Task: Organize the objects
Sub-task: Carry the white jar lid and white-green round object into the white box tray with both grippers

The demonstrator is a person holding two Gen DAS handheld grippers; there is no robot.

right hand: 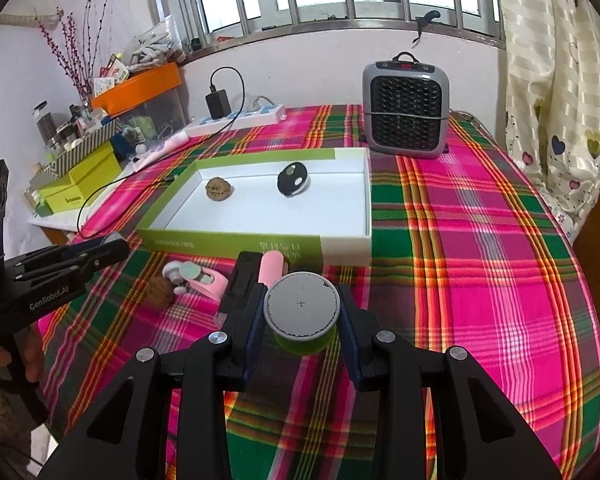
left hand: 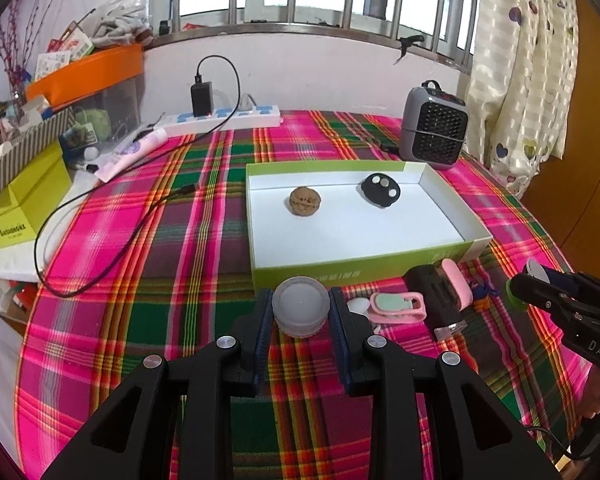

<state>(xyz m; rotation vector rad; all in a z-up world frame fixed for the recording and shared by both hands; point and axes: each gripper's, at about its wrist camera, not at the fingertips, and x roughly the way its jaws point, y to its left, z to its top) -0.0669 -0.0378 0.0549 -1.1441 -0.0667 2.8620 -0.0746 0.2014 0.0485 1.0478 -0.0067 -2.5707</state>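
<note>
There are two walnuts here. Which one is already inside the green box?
The walnut lying on the white floor of the green box, left of the black round object. The other walnut still sits on the plaid cloth outside.

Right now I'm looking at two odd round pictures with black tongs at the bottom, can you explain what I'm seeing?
A person holds a pair of hand-held tongs in each hand, with a wide-angle camera on each looking along its fingers. The left-hand picture shows the left tongs shut on a small clear jar. The right-hand picture shows the right tongs shut on a grey-lidded green container. Both are above a plaid tablecloth. Beyond sits an open green box holding a walnut and a black round gadget.
</note>
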